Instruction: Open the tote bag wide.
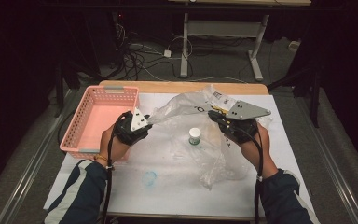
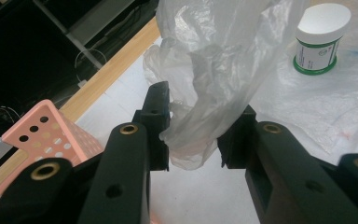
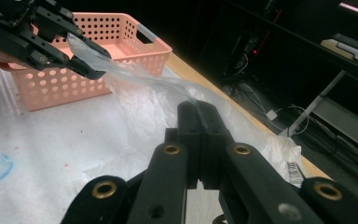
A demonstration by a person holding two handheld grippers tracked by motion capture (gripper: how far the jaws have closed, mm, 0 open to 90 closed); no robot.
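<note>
Two grippers are held above a white-covered table [image 1: 135,191], and a clear plastic bag [image 1: 186,107] is stretched between them. The left gripper [image 1: 145,122] is seen at about nine o'clock from the table's middle in the high view. In the left gripper view its jaws stand apart, with a bunched end of the bag [image 2: 200,126] hanging between them; the bag touches the inner faces, but it cannot be told whether it is really pinched. From the right gripper view, the same gripper [image 3: 86,65] is seen at ten o'clock with the bag's edge lying between its tips.

The right gripper [image 1: 213,115] is held at about two o'clock from the table's middle. In its own view, the jaws [image 3: 197,109] are pressed together on a thin fold of the bag.

Most of the bag is spread over the middle of the table and runs down toward five o'clock. One small white jar [image 1: 194,136] with a green band stands upright at the centre, seen through the plastic. One pink perforated basket [image 1: 93,116] rests at the table's nine o'clock edge, just beside the left hand [image 1: 116,144].
</note>
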